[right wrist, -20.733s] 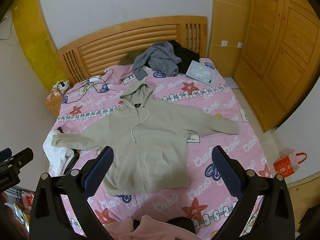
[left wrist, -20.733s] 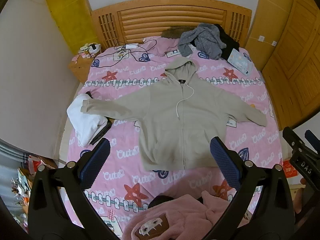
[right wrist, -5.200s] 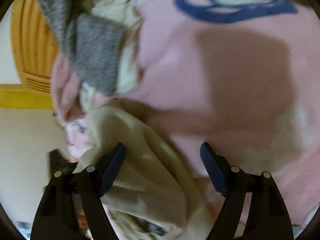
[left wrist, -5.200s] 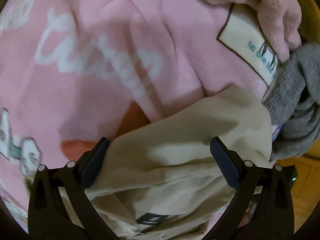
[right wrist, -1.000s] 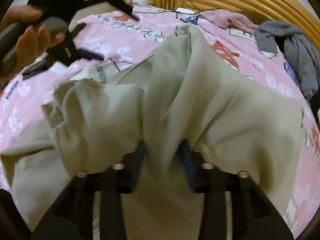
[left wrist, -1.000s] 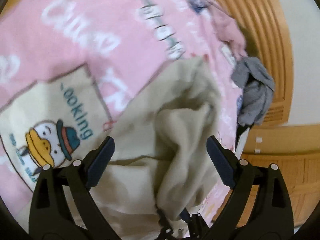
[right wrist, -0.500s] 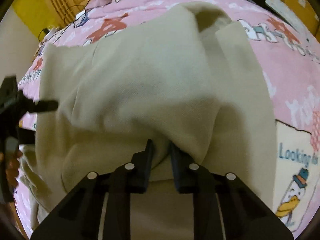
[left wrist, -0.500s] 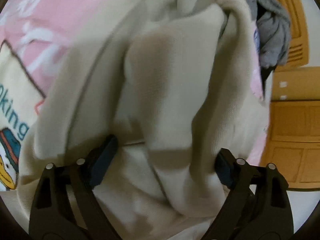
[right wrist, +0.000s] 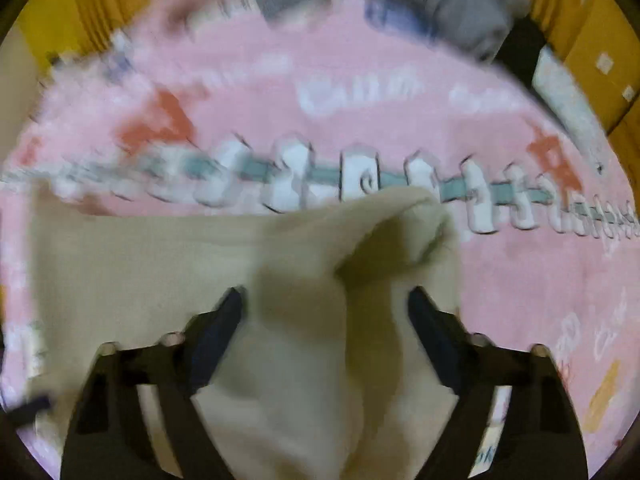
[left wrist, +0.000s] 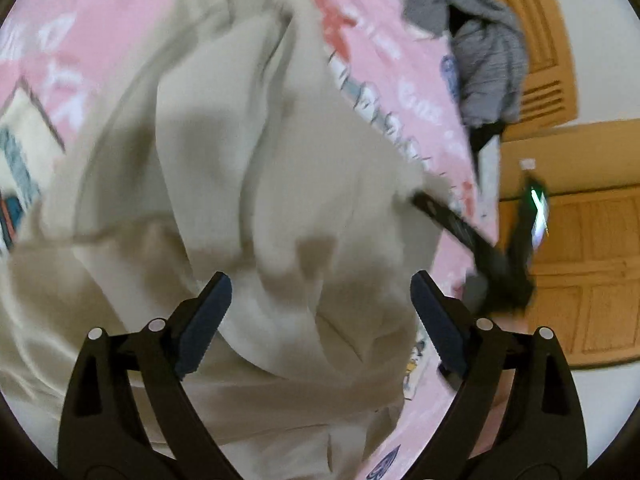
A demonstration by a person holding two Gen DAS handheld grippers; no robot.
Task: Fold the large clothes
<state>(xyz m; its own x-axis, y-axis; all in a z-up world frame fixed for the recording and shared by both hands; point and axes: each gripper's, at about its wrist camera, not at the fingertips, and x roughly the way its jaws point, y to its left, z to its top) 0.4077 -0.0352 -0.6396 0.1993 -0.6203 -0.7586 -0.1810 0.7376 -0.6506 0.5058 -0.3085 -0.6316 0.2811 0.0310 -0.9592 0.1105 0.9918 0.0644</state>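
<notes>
The beige hoodie (left wrist: 260, 160) lies rumpled in thick folds on the pink bedsheet (left wrist: 380, 60) and fills most of the left wrist view. My left gripper (left wrist: 320, 316) hovers over it, open, with cloth under the wide gap. The right tool's black frame (left wrist: 492, 264) reaches in from the right, its tip at the hoodie's far edge. In the blurred right wrist view, a raised fold of the hoodie (right wrist: 312, 280) sits between the jaws of my right gripper (right wrist: 328, 332). Those jaws are opening, and the pads do not seem to press the cloth.
A heap of grey clothes (left wrist: 488, 40) and something black lie by the wooden headboard (left wrist: 532, 20). Wooden wardrobe doors (left wrist: 580, 260) stand beyond the bed's edge. A pale flat item (right wrist: 568, 100) lies at the bed's far right. Bare pink sheet (right wrist: 320, 100) stretches beyond the hoodie.
The right jaws, pinched on a hoodie fold half a second ago, now stand apart. That view has swung toward the headboard. The left gripper slid across the hoodie, and the right tool entered its view.
</notes>
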